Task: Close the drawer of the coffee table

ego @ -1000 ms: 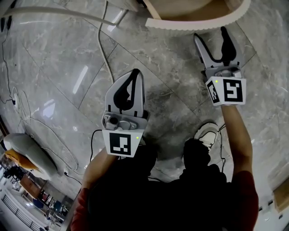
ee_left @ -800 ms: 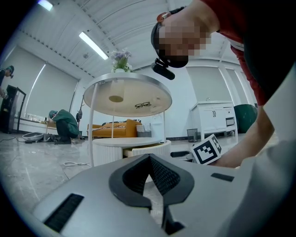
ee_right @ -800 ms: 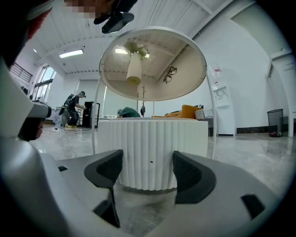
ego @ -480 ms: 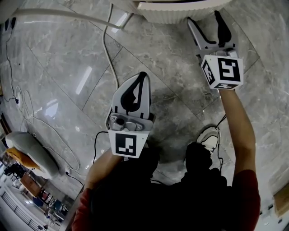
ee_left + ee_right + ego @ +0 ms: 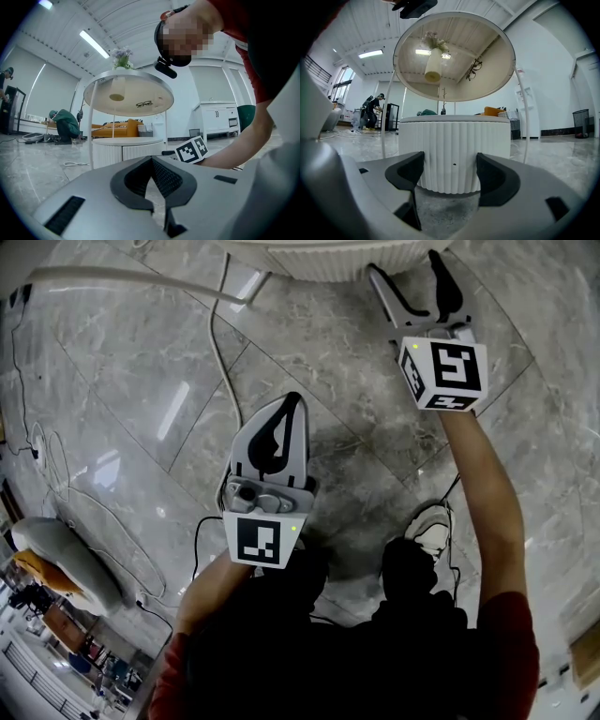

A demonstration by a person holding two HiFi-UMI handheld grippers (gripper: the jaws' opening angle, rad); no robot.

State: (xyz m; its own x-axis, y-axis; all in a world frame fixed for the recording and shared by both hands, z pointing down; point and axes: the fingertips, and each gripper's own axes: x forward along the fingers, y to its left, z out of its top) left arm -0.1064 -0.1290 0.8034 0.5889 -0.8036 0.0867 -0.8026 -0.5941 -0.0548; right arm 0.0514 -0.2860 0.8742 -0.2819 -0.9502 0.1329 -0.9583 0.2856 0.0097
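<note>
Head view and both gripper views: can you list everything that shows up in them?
Floor: one, grey marble, underfoot.
Coffee table: one, white ribbed base under a round beige top, straight ahead.
Vase: one, pale, holding flowers, on the table top.
Glasses: one pair, dark, on the table top.
Cables: at least two, white, on the floor.
Sofa: one, orange, behind the table.
Cabinet: one, white, by the far wall.
Crouching person: one, green top, far left.
Shoe: one, white, the person's own.
Left gripper: one, grey, jaws shut, empty, above the floor.
Right gripper: one, grey, jaws apart, pointed at the table's base.
</note>
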